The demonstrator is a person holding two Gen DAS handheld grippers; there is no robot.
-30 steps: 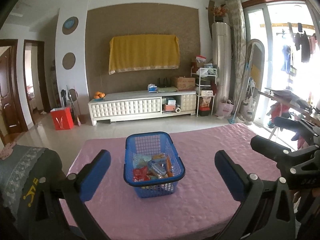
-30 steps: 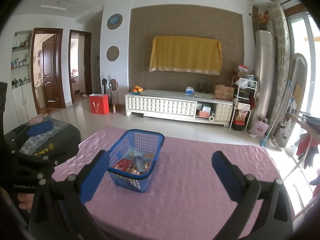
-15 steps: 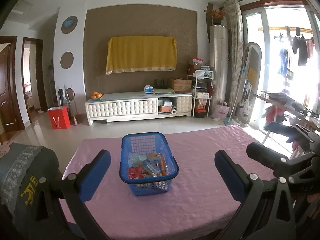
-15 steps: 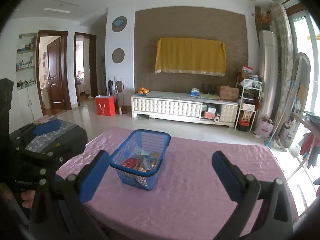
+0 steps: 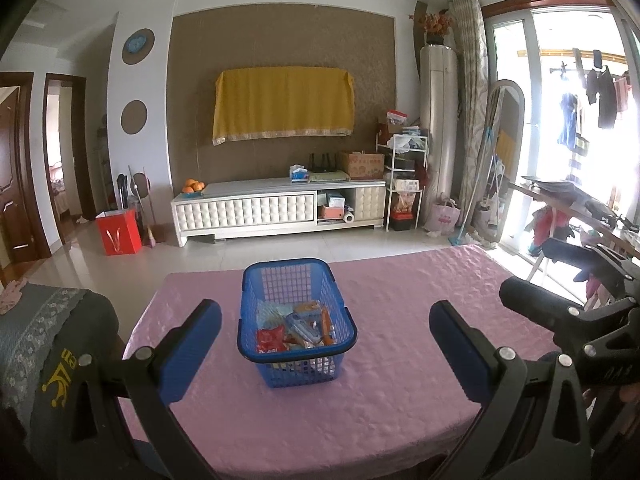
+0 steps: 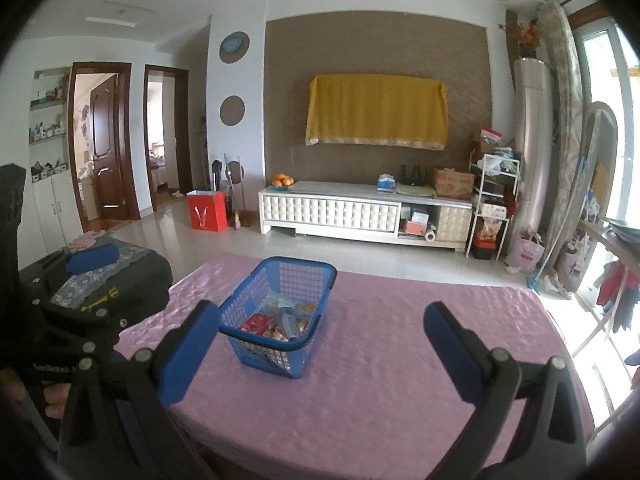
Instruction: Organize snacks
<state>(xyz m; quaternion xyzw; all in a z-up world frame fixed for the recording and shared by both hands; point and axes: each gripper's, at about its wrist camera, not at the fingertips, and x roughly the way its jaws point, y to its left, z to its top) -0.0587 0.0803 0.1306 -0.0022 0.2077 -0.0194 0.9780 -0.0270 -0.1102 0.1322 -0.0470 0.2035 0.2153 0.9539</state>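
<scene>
A blue plastic basket (image 5: pixel 262 284) stands on the pink-covered table (image 5: pixel 400 320), holding several snack packets (image 5: pixel 296 326). It also shows in the right wrist view (image 6: pixel 248 304), left of centre, with the snacks (image 6: pixel 280 322) inside. My left gripper (image 5: pixel 325 334) is open and empty, held back from the table's near edge, with the basket between its fingers in view. My right gripper (image 6: pixel 320 334) is open and empty, to the right of the basket and back from it. The right gripper's body (image 5: pixel 568 320) shows at the right of the left view.
A dark chair back with a grey lace cover (image 5: pixel 48 344) stands at the table's left. A white TV cabinet (image 5: pixel 280 210), a red bag (image 5: pixel 118 232) and a metal shelf (image 5: pixel 402 184) lie beyond across the floor. A drying rack (image 5: pixel 560 200) is at the right.
Both grippers have pulled back and risen a little from the table. The basket looks smaller and farther away. Both stay open and empty.
</scene>
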